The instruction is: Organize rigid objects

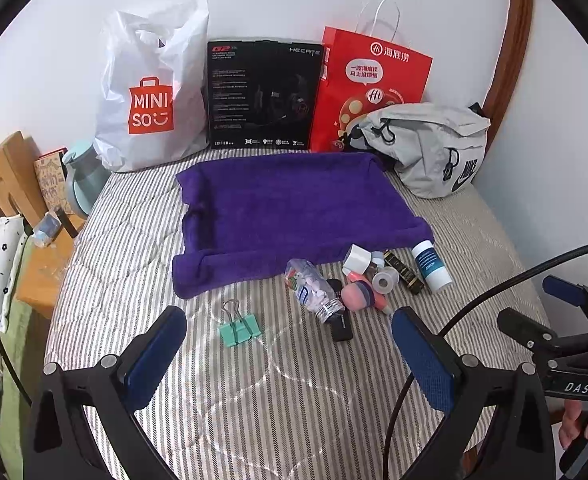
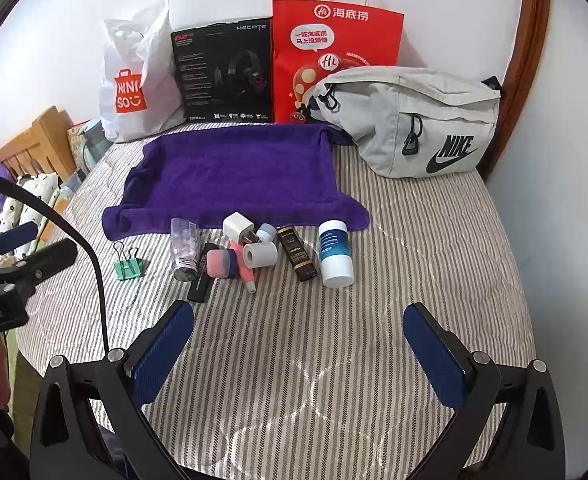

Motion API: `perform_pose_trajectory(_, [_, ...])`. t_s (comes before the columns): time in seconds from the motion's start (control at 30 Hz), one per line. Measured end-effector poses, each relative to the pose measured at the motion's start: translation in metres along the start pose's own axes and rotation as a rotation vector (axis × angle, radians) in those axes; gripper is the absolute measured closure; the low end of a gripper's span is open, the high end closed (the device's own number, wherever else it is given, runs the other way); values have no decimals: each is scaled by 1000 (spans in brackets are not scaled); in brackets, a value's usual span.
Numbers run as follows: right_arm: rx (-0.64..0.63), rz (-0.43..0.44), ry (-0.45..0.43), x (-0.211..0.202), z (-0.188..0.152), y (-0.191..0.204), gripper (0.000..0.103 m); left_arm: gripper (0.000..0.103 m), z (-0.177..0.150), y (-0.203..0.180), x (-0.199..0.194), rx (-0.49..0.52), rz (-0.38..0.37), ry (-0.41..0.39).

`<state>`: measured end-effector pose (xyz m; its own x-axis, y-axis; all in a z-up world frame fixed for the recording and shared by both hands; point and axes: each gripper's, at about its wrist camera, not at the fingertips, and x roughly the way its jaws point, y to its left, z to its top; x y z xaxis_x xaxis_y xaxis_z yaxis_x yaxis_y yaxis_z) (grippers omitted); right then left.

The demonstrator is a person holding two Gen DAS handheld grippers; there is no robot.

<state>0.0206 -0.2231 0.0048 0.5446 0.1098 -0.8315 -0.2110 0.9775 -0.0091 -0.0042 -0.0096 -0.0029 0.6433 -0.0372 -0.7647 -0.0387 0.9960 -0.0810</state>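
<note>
Since nothing yet lies on the purple towel (image 2: pixel 230 168), the task is judged to stand at its very beginning. The towel is spread flat on the striped bed (image 2: pixel 433 248), its edges rolled up to form a shallow tray, and it appears to be the intended place for sorting; that is a judgement, not an observed fact.

All small items remain in a loose cluster on the bed just in front of the towel's near edge. Noted from left to right in the right wrist view: a green binder clip (image 2: pixel 128 266), lying apart from the rest; a clear bottle of pale pieces (image 2: pixel 185 250); a flat black item (image 2: pixel 200 284); a pink and blue sponge (image 2: pixel 222 263); a white plug adapter (image 2: pixel 236 226); a roll of white tape (image 2: pixel 260 255); a dark gold-lettered tube (image 2: pixel 297 254); and a white bottle with a blue label (image 2: pixel 335 252). Several of the middle items touch or overlap one another.

The left hand-held gripper (image 1: pixel 290 344) has its fingers wide apart, holding nothing, above the bed near the binder clip. The right hand-held gripper (image 2: pixel 297 338) is likewise spread and empty, short of the cluster.

Every item is still to be picked and placed.
</note>
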Motion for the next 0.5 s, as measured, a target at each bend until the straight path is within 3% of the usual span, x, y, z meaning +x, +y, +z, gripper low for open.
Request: perform_pose_trajectory(0.5, [-2, 3, 10, 2, -1, -1, 0, 0, -2, 0, 4, 10, 14, 13])
